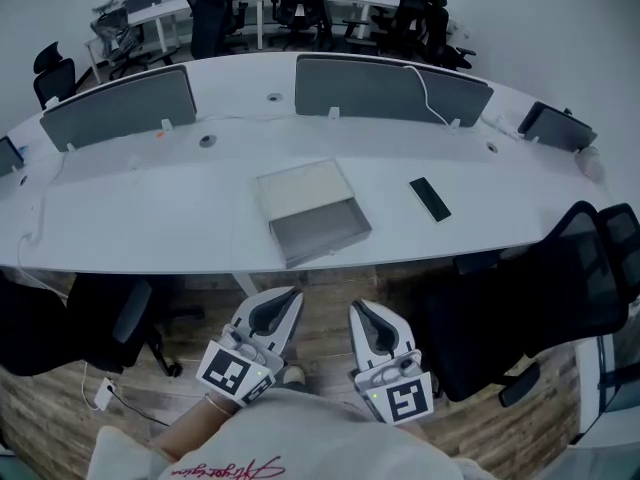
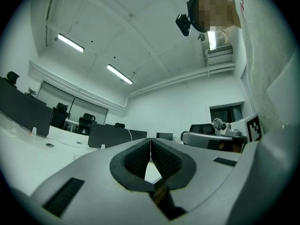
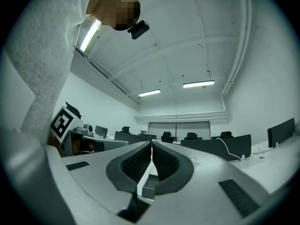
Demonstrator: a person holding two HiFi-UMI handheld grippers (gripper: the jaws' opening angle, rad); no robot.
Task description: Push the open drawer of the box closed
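A flat grey box (image 1: 303,190) lies on the white curved desk (image 1: 180,218), with its drawer (image 1: 320,230) pulled out toward the desk's near edge. Both grippers hang low over the floor, short of the desk. My left gripper (image 1: 290,297) is shut and empty, its pads (image 2: 140,157) pressed together. My right gripper (image 1: 357,309) is also shut on nothing, pads (image 3: 161,161) meeting; a sliver of the drawer (image 3: 148,190) shows below them in the right gripper view.
A black phone (image 1: 430,198) lies on the desk right of the box. Grey divider panels (image 1: 390,88) stand along the desk's far side. Black office chairs stand at the right (image 1: 560,298) and the left (image 1: 60,318) of me. Wooden floor lies under the grippers.
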